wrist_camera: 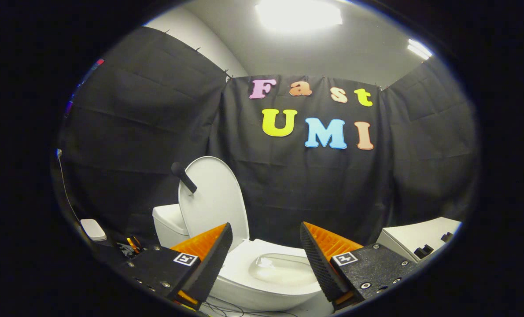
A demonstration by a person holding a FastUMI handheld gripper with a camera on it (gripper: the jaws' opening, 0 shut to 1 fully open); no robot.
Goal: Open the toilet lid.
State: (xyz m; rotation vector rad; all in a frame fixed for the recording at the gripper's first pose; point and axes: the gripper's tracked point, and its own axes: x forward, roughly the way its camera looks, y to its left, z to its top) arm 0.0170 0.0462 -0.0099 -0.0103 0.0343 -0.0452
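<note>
The two fingers (220, 251) stand wide apart with nothing between their ribbed black pads, so the gripper (266, 253) holds nothing and touches nothing. Each finger has an orange back and sits on a black block that carries a small square marker.

Just ahead of the fingers, and showing through the gap between them, is the white toilet bowl (266, 275), uncovered, with its rim and hollow in plain sight. A few thin cables (220, 308) lie on the floor below the bowl, near the base of the left finger.

Beyond the left finger the toilet lid (215, 198) stands raised, tilted slightly back and leaning toward the white tank (167, 222) behind it. A short dark handle (183, 177) sticks out from the upper left edge of the lid.

Further left of the left finger, a small white box (93, 229) lies low with a thin wire running up from it, and some orange and black bits (132, 244) sit nearby; what they are is unclear.

Beyond the right finger is a white cabinet (420, 240) with dark parts on top. Farthest off hangs the black cloth wall (288, 189), with bright ceiling lights (298, 15) overhead.
</note>
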